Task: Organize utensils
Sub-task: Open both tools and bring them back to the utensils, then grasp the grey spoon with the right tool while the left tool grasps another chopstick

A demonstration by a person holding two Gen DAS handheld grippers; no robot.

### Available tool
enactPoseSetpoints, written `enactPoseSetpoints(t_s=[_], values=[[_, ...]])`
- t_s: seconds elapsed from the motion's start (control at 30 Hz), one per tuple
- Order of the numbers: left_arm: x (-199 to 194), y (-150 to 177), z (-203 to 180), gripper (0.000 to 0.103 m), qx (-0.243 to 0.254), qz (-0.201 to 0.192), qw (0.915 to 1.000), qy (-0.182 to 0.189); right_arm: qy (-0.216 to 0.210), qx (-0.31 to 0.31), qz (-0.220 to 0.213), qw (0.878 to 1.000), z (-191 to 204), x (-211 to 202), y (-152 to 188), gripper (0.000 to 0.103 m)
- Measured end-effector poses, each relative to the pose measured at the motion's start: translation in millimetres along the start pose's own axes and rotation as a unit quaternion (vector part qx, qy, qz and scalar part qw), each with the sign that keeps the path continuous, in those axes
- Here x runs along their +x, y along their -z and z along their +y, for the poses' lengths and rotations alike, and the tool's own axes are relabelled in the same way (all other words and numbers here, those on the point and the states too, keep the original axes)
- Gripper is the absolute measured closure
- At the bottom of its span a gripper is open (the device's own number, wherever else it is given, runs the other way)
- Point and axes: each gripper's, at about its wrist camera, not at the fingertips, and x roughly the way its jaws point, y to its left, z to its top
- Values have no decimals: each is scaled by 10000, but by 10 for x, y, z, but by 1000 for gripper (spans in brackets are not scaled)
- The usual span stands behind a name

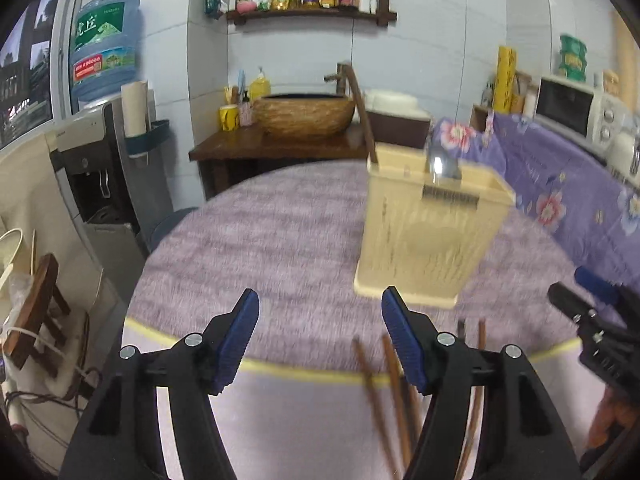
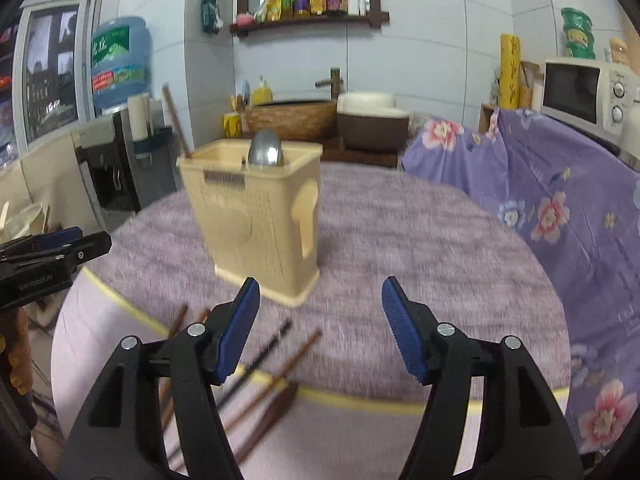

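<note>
While level, hand-held grippers (image 1: 320, 336) (image 2: 320, 328) agape

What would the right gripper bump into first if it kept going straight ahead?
Probably nothing but the purple tablecloth. The right gripper is open and points just past the beige utensil holder, which stands a bit to its left. Depth is hard to judge here, so its left finger might still graze the holder.

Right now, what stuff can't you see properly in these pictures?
- Inside of the utensil holder: both views, its walls hide it; only a spoon bowl and one chopstick top poke out.
- Loose chopsticks on the table: right wrist view, blurred, partly behind the right tool, so no sure count.
- Their near ends: left wrist view, cut off by the bottom edge and the left tool.
</note>
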Motion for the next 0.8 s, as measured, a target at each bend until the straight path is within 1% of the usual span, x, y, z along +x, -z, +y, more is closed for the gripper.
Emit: enactPoseSetpoints(t_s=[0.03,0.1,0.17,0.23,0.33,0.4,0.47,0.57,0.67,0.73,0.8], values=[[11,106,23,45,-2,110,9999,-4,-33,-6,62,10000,9,-19,93,39],[55,321,82,48,-120,398,9991,54,-153,-3,185,9997,34,-43,275,39],[102,462,118,50,-232,625,9977,125,-395,-48,340,9986,98,-32,430,39],[134,587,144,53,-311,780,9964,89,-639,-224,510,9964,219,19,539,39],[127,717,159,54,-311,877,9957,25,-984,-566,681,9912,413,98,603,39],[116,748,181,54,-352,884,9955,3,-1356,-872,825,9835,553,161,605,39],[81,763,210,54,-374,855,9956,-33,-1588,-1234,877,9756,699,206,579,40],[33,770,262,54,-392,806,9960,-66,-2065,-1739,1012,9575,823,300,530,40],[2,793,277,54,-405,801,9960,-42,-2252,-1966,1196,9467,835,424,488,41],[-6,813,291,54,-410,818,9958,-26,-2258,-2081,1282,9430,830,504,459,45],[-5,824,281,54,-401,836,9957,-17,-2281,-2184,1404,9384,813,571,441,46]])
